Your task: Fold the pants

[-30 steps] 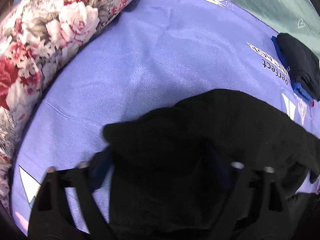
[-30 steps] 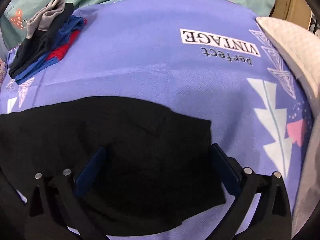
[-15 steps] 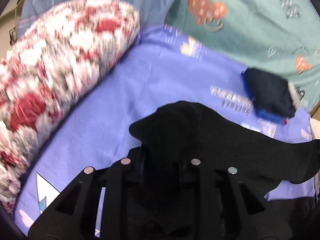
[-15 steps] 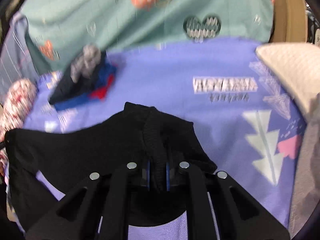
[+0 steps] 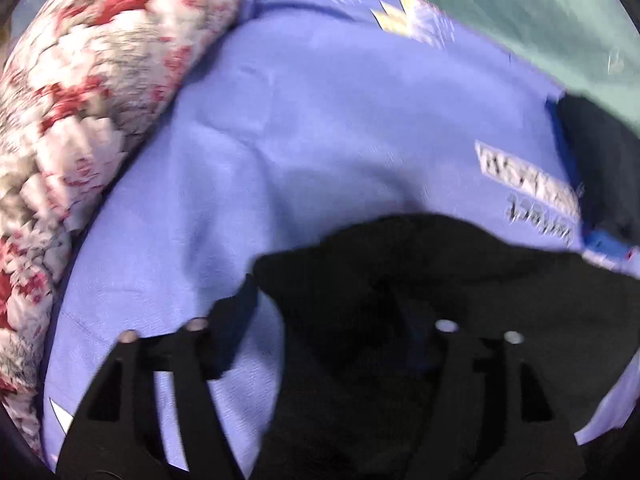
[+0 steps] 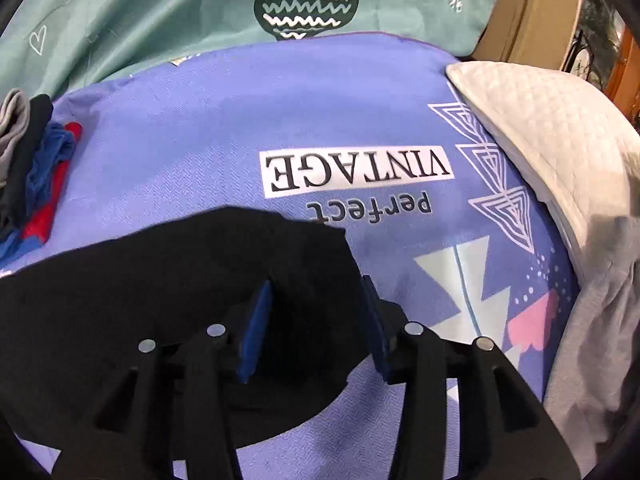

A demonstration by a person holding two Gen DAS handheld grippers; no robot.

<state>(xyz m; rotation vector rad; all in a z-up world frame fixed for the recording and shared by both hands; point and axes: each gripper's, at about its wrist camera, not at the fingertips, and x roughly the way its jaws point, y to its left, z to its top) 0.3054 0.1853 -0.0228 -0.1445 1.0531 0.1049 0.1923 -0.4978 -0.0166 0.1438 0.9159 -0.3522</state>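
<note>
The black, soft-knit pants (image 6: 168,280) lay across the lilac printed bedsheet (image 6: 200,152), stretching from one claw to the other, their far edge bunched just short of the upside-down "VINTAGE" lettering (image 6: 356,172); the left gripper (image 5: 324,320) stood with its jaws spreading wide, one blue pad (image 5: 244,304) over bare sheet and the other lost against the dark cloth, with a corner of the pants lying between them, pinched by neither as far as I could see; the view there was blurred. The right gripper (image 6: 316,316) was likewise opening, its blue pads (image 6: 256,328) set either side of a fold of the black cloth but apart from it, so the cloth seemed released. To my eye a fold had just been laid down and both claws were letting go; the next move would call for backing clear without dragging the fabric, then finding a fresh edge to grip for another fold. A rolled floral quilt (image 5: 80,100) lay along the left; a small pile of dark, blue and red clothes (image 6: 36,168) sat well apart, and a white quilted pillow (image 6: 552,152) on the right.
</note>
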